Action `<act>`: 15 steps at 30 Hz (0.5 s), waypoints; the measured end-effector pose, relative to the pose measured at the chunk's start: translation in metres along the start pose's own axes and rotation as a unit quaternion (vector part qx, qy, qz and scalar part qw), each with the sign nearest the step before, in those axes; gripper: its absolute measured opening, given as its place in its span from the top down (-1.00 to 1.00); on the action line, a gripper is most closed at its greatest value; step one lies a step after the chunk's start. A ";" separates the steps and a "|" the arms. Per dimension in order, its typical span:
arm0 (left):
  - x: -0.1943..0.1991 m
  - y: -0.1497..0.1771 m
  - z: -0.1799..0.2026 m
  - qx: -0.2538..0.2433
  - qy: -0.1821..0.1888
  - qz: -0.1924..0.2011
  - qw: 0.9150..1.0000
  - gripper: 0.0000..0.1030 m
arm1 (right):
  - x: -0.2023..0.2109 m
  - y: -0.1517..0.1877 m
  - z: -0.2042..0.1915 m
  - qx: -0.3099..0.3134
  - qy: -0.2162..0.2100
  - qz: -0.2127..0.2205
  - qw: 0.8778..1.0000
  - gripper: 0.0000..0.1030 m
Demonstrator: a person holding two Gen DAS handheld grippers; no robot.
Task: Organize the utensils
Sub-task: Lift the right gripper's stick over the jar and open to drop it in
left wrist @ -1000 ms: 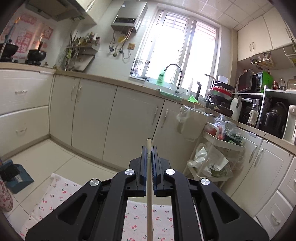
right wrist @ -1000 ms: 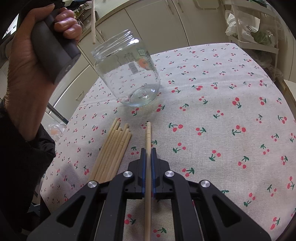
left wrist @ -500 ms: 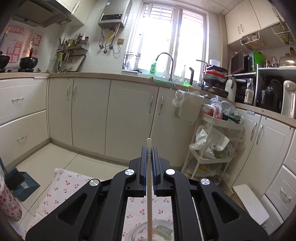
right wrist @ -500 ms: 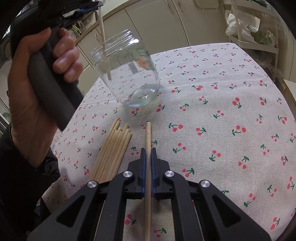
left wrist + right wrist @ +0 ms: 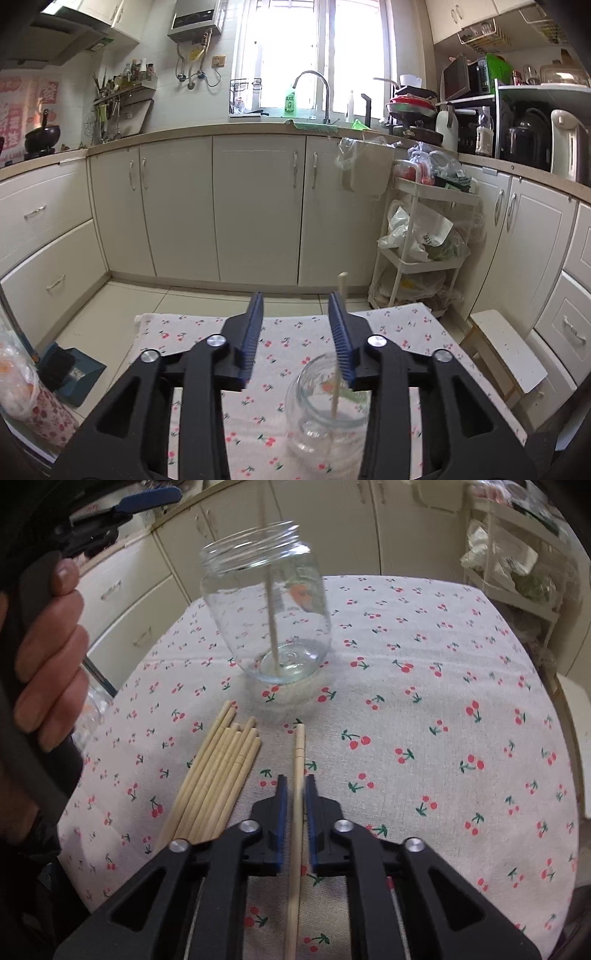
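Observation:
A clear glass jar (image 5: 229, 602) stands on the cherry-print tablecloth (image 5: 424, 701), and one wooden chopstick (image 5: 271, 602) leans inside it. In the left wrist view the jar (image 5: 314, 417) sits just below my left gripper (image 5: 295, 299). Its jaws are opening with nothing between them, and the chopstick (image 5: 343, 282) pokes up beside the right finger. My right gripper (image 5: 296, 780) hangs low over the cloth and its jaws are opening. A single chopstick (image 5: 298, 760) lies between them with a gap on each side. A bundle of several chopsticks (image 5: 218, 775) lies to its left.
A person's hand (image 5: 48, 646) holds the left gripper's handle at the table's left edge. Beyond the table stand cream cabinets (image 5: 258, 206), a white trolley with bags (image 5: 424, 236) and a low white stool (image 5: 506, 350). A dustpan (image 5: 70, 369) lies on the floor.
The left gripper has sunk over the jar and opened, and its chopstick has dropped into the jar. The right gripper's jaws have parted from the chopstick they were pinching.

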State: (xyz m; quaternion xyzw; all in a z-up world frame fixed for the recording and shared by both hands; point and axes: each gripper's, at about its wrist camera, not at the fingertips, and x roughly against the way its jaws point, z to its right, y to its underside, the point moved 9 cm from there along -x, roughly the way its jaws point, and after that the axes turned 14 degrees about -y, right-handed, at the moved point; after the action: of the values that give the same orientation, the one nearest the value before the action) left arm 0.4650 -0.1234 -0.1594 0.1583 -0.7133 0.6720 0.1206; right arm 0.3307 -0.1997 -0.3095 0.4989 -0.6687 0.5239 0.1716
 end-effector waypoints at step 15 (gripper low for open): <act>0.047 0.029 -0.049 -0.032 -0.059 -0.053 0.996 -0.28 | -0.003 0.008 -0.006 0.017 0.026 -0.009 0.999 0.88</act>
State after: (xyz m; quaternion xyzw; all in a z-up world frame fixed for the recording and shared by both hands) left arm 0.4087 -0.0758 -0.1652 0.2313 -0.7305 0.6314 0.1193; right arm 0.3230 -0.1933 -0.3134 0.4938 -0.6506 0.5463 0.1856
